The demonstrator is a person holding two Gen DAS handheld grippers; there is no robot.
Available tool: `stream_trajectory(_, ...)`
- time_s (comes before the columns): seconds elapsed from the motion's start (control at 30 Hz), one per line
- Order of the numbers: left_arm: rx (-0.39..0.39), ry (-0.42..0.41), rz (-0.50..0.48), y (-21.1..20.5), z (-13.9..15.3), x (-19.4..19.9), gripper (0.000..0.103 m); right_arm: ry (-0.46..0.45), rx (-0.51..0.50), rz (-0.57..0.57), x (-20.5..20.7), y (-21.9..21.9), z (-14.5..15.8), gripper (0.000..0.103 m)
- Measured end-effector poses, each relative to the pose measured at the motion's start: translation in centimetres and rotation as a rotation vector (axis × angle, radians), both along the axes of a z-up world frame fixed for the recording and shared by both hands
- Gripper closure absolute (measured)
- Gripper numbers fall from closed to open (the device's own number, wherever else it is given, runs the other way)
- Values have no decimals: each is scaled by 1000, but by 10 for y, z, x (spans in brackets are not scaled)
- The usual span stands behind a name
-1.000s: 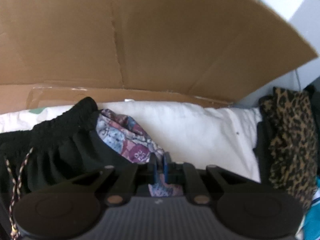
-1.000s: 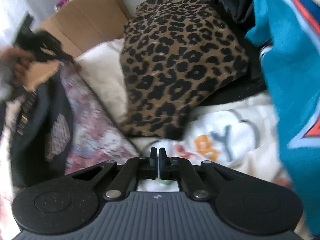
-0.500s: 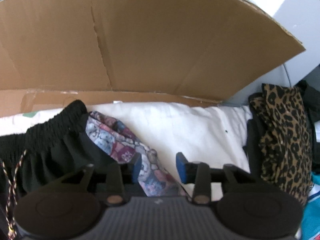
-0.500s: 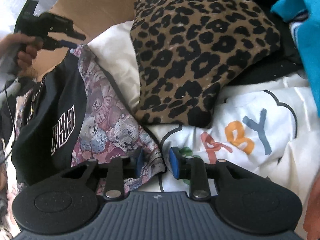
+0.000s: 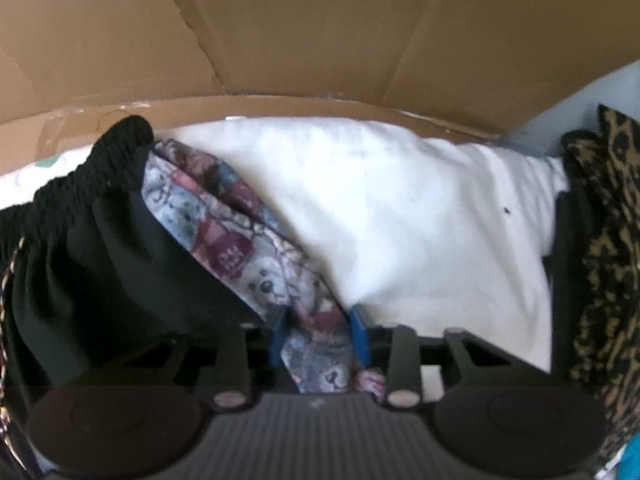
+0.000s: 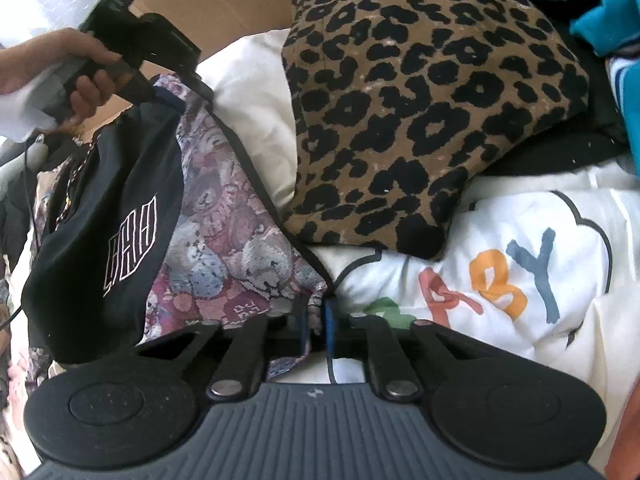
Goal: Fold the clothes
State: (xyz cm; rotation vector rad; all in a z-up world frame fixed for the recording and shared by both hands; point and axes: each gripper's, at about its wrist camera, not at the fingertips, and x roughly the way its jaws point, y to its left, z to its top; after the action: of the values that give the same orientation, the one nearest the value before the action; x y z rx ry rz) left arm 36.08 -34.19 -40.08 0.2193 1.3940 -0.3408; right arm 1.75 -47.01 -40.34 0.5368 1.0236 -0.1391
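In the left wrist view the left gripper point(image 5: 319, 334) sat at the lower middle of the frame, its blue pads point(image 5: 359, 332) partly apart and just closing in, with a bunched edge of the patchwork bear-print garment point(image 5: 224, 236) pinched between them. That garment ran from the lower centre up toward the upper left, where it met black shorts point(image 5: 88, 248) with a gathered waistband. A white pillow point(image 5: 400, 216) filled the centre right, brown cardboard point(image 5: 320, 28) spanned the top, and a leopard-print cushion point(image 5: 612, 240) stood at the right edge. In the right wrist view the right gripper point(image 6: 316, 320) at the lower centre had its fingers squeezed nearly together on the garment's lower corner point(image 6: 240, 248). At the upper left a hand point(image 6: 60, 68) held the other gripper over the garment's far end, and a white cloth with coloured letters point(image 6: 520, 280) lay at the right.
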Motion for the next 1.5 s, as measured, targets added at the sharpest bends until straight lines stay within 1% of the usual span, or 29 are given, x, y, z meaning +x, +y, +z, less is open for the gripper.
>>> stream_trajectory(0.03, 3, -6, 2, 1, 0, 0, 85, 1, -4, 6, 0, 0, 2, 100)
stream_trajectory(0.07, -5, -7, 8, 3, 2, 1, 91, 1, -7, 11, 0, 0, 4, 100)
stream_trajectory(0.13, -23, -11, 21, 8, 6, 3, 93, -4, -7, 1, -4, -1, 10, 100)
stream_trajectory(0.27, -107, -19, 34, 17, 18, 7, 95, -18, -2, -37, -13, -9, 28, 101)
stream_trajectory(0.33, -160, -37, 20, 20, 24, 7, 95, -24, -11, -55, -17, -13, 40, 101)
stream_trajectory(0.43, -192, -56, -3, 18, 25, 8, 95, -27, -46, -85, -18, -22, 55, 101)
stream_trajectory(0.5, -184, -42, -22, 17, 18, 7, 93, -17, -73, -104, -13, -28, 56, 101)
stream_trajectory(0.57, -184, -25, -32, 10, 15, 10, 83, 8, -93, -112, -8, -35, 47, 100)
stream_trajectory(0.6, -193, -21, -36, 12, 17, 11, 80, 17, -97, -119, -7, -38, 43, 100)
stream_trajectory(0.67, -218, -33, -66, 14, 30, 9, 65, 11, -65, -152, -9, -45, 35, 99)
stream_trajectory(0.7, -226, -45, -88, 17, 39, 6, 64, 5, -54, -165, -11, -47, 33, 97)
stream_trajectory(0.8, -244, -72, -151, 27, 67, -4, 64, -28, -59, -176, -19, -46, 39, 94)
stream_trajectory(0.87, -259, -85, -180, 36, 86, -10, 64, -31, -48, -197, -23, -47, 41, 94)
stream_trajectory(0.93, -280, -93, -201, 51, 106, -19, 64, -35, -40, -217, -27, -48, 44, 94)
stream_trajectory(1.03, -293, -107, -250, 73, 130, -37, 64, -41, -36, -235, -30, -47, 48, 94)
stream_trajectory(1.13, -301, -108, -271, 100, 149, -53, 64, -48, -33, -242, -33, -44, 55, 89)
stream_trajectory(1.23, -292, -109, -266, 130, 162, -66, 64, -45, -44, -227, -32, -35, 67, 88)
stream_trajectory(1.33, -266, -120, -265, 157, 164, -85, 64, -24, -59, -227, -29, -24, 79, 87)
stream_trajectory(1.4, -272, -116, -247, 175, 160, -100, 64, -6, -69, -229, -26, -17, 86, 86)
stream_trajectory(1.5, -285, -98, -210, 200, 147, -125, 64, -4, -68, -223, -24, -10, 96, 85)
